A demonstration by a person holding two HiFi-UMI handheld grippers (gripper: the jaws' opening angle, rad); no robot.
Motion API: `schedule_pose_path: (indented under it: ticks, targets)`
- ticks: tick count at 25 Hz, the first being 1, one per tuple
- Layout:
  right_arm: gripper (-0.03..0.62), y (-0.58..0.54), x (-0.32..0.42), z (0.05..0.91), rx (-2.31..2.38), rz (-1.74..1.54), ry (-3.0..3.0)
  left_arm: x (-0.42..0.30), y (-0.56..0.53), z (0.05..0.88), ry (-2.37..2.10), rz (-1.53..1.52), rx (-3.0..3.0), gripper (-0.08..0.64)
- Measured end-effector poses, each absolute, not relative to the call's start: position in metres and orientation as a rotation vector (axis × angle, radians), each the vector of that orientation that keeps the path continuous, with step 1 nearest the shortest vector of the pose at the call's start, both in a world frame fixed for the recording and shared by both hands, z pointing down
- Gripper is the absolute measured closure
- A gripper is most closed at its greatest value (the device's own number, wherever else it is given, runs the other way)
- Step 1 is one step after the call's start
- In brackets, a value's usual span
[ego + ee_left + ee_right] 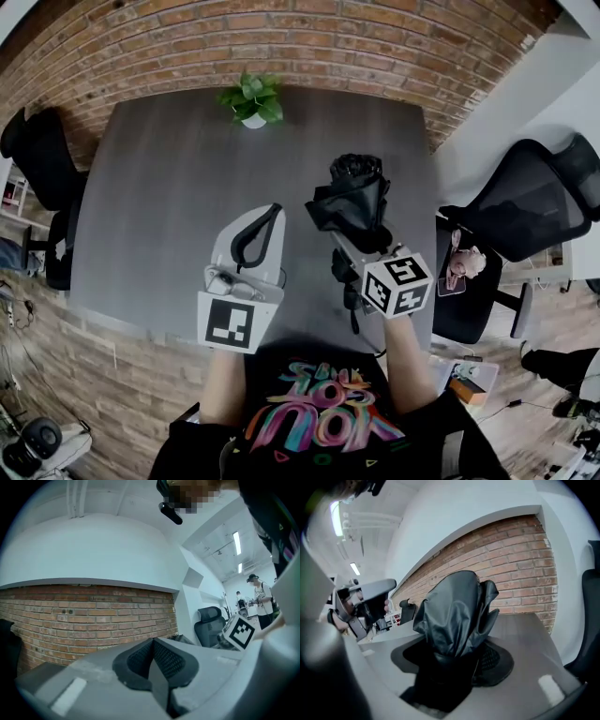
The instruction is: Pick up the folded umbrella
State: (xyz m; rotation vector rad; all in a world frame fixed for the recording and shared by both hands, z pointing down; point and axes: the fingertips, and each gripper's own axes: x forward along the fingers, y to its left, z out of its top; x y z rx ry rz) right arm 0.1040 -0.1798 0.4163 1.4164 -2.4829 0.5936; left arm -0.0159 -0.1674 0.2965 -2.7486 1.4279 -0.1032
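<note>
head view: at centre right the right gripper (364, 242) is pinching the black umbrella (351, 192) over the table (150, 187); the left gripper (255, 242) is hovering beside it. left gripper view: its jaws are pressing together, empty. right gripper view: glossy crumpled fabric is bulging past ribbed pads (492, 660); if they are gripping only slick cloth, it is probably risking a slip.

The head view looks steeply down over the table (169, 206). Both gripper views face the shared brick wall (93, 616); the right one, close behind the folded umbrella (457, 616), probably tilts downward.
</note>
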Motion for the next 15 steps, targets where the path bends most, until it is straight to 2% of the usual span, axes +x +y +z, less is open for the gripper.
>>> schedule_pose_path:
  ticks: [15]
  targets:
    - [0.322, -0.155, 0.124, 0.310, 1.462, 0.411, -2.692, -0.004, -0.178, 0.293, 1.379, -0.082, -2.782, 0.572]
